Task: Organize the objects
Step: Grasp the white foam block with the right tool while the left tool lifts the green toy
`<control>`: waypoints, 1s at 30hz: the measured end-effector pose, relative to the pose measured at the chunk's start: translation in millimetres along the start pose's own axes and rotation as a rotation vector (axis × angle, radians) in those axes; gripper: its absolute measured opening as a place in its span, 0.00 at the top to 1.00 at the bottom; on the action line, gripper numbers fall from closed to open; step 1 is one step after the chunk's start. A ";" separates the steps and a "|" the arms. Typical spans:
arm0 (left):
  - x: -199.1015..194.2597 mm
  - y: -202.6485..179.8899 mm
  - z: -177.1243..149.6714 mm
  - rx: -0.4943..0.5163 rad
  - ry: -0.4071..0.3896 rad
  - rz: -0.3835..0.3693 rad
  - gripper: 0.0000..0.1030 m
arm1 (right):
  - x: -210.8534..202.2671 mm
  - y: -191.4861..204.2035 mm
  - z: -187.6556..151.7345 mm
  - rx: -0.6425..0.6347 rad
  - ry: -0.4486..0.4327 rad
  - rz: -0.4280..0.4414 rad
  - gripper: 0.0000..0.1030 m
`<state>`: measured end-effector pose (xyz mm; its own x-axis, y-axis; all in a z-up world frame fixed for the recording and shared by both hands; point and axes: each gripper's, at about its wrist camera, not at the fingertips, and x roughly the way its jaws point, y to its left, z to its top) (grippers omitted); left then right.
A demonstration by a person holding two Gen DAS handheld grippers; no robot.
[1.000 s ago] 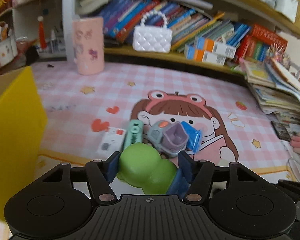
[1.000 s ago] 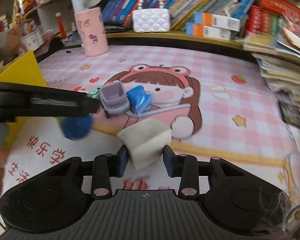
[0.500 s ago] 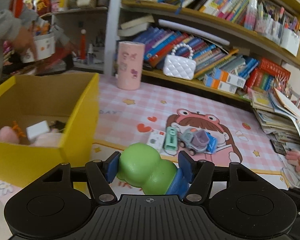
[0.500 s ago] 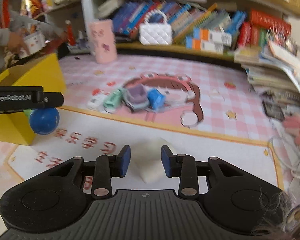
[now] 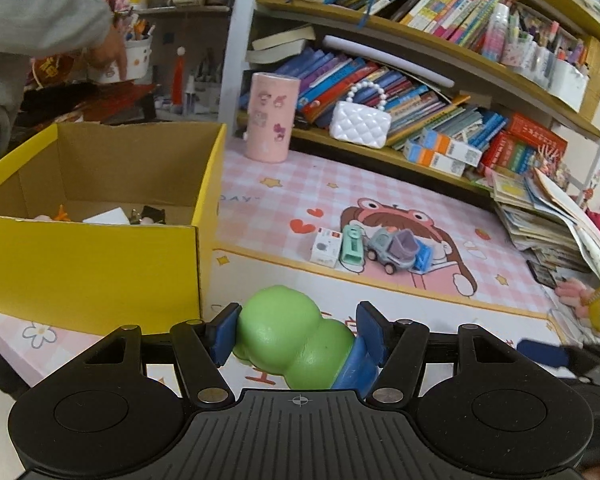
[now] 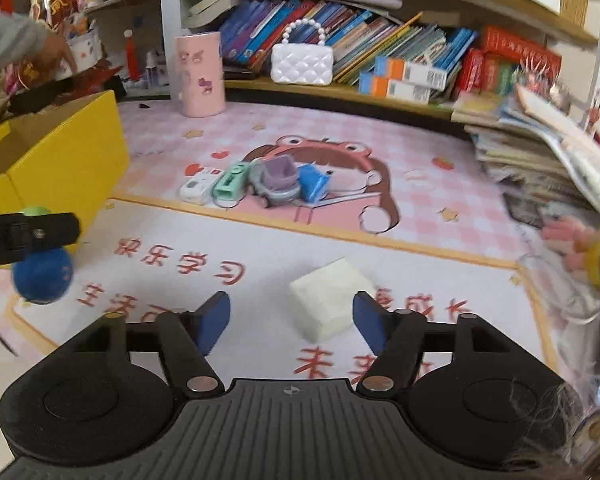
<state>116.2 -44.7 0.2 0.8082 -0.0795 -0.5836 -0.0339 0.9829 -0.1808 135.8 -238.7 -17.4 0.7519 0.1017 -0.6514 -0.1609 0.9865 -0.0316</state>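
My left gripper [image 5: 298, 330] is shut on a green and blue toy [image 5: 296, 340], held above the mat just right of the open yellow box [image 5: 96, 264]. The same toy shows at the left of the right wrist view [image 6: 42, 270]. My right gripper [image 6: 290, 320] is open, and a pale cream block [image 6: 330, 298] lies on the mat between its fingers, nearer the right one. A white box [image 6: 196, 188], a mint item [image 6: 230, 182], a grey toy truck [image 6: 278, 182] and a blue piece [image 6: 312, 184] sit grouped on the mat beyond.
A pink cup [image 5: 272, 116] and a white quilted purse [image 5: 360, 124] stand by the bookshelf at the back. A pile of books [image 6: 540, 152] lies at the right. A person in grey [image 5: 40, 20] reaches behind the box. The box holds several small items.
My right gripper opened and let go of the cream block, which now lies on the mat. My left gripper pulled back and left with the green toy, bringing the yellow box into view.
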 end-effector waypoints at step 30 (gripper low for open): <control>-35.7 44.1 -18.5 -0.042 0.015 0.008 0.40 | -8.2 25.4 -0.7 0.191 0.106 0.057 0.61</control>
<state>75.0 -1.6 -1.6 0.7990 -0.0741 -0.5968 -0.0656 0.9757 -0.2091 125.1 -214.6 -13.4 0.6716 0.1543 -0.7247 -0.0696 0.9869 0.1456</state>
